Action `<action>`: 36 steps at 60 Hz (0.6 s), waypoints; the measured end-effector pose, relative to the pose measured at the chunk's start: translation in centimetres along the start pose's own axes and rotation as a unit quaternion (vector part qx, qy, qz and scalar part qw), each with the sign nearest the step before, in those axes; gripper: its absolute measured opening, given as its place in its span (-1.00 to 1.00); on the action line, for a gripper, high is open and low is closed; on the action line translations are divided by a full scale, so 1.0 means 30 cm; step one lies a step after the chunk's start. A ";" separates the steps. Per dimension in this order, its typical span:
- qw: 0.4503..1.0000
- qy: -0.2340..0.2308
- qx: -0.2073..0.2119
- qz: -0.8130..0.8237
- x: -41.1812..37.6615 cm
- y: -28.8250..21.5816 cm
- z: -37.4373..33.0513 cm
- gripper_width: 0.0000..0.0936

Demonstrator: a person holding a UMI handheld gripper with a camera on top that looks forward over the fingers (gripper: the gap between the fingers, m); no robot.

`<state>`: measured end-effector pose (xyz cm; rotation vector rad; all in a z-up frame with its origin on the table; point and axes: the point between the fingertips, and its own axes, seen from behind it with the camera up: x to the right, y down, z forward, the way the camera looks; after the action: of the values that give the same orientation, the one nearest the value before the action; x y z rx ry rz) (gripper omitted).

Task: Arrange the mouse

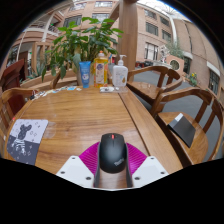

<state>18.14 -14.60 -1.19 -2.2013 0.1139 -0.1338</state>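
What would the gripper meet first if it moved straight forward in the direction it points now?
The gripper already has the black mouse between its jaws. Beyond it the wooden table looks free up to the bottles and plant at the far edge, though depth is uncertain.

Claw point(112, 172) grips black mouse point(112, 153) (pink pads flanking) over wooden table point(70, 120).

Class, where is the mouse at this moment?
In the gripper view, the black mouse sits between the gripper fingers' pink pads, at the near edge of the wooden table.
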 end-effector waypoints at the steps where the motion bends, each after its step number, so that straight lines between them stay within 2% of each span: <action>1: 1.000 0.001 -0.001 0.001 0.001 -0.002 -0.001 -0.22; 10: 1.000 0.012 -0.009 0.020 0.022 -0.015 -0.007 -0.28; 15: 0.999 0.031 0.011 0.032 0.059 -0.087 -0.037 -0.28; 24: 0.991 0.044 0.117 0.050 0.052 -0.464 -0.209 -0.28; 31: 0.977 0.003 0.204 0.062 -0.133 -0.759 -0.391 -0.28; 36: 0.969 -0.047 0.237 0.055 -0.339 -0.830 -0.499 -0.29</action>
<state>6.85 -10.48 27.15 -1.7149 0.1360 0.0065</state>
